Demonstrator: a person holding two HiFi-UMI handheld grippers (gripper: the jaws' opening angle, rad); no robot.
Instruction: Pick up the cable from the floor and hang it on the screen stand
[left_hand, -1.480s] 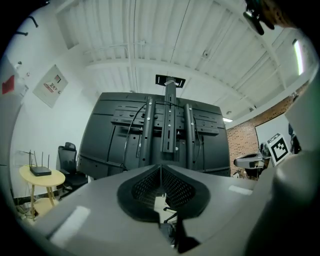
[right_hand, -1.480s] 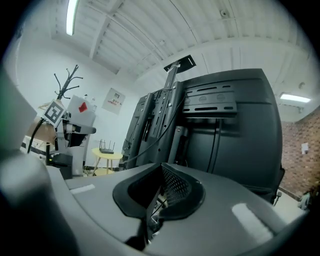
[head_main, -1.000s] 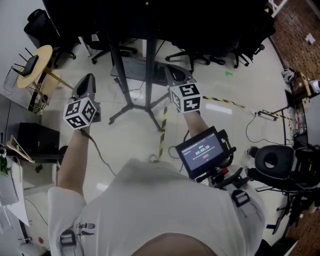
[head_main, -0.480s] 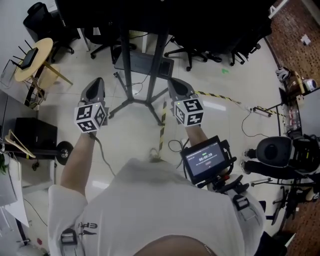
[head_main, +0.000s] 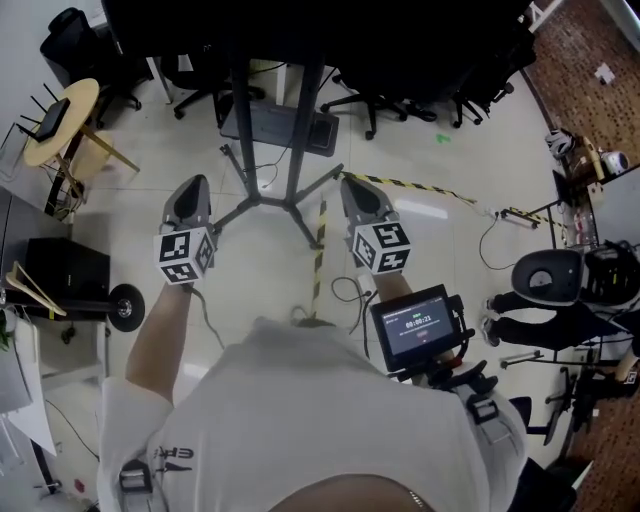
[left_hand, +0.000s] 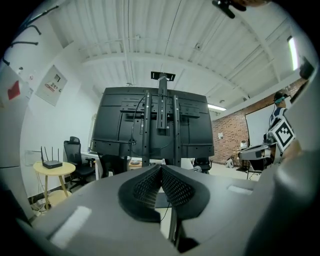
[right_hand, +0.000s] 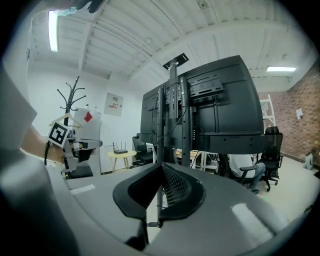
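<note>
Left tongs (left_hand: 161, 169): pressed together, nothing pinched; aimed level at the stand (left_hand: 160, 112). Right tongs (right_hand: 161, 167): likewise pressed together and empty, tipped slightly down toward the same posts.

From the head view: both held out side by side above the floor (head_main: 130, 210), stand base between them and just ahead.

Cable (head_main: 318, 255), taken to be the yellow-black striped line: on the floor, below and between the tongs. Long axis from the stand base back toward the feet, with a second stretch angling off rightward past the right tongs. Nearer the right tongs, but well below both.

Probably calls for spreading, pointing down and lowering, most likely on the right side, jaws set across the line rather than along it. Thin dark loop (head_main: 345, 290) just beside it: easy to mistake for the cable.
</note>
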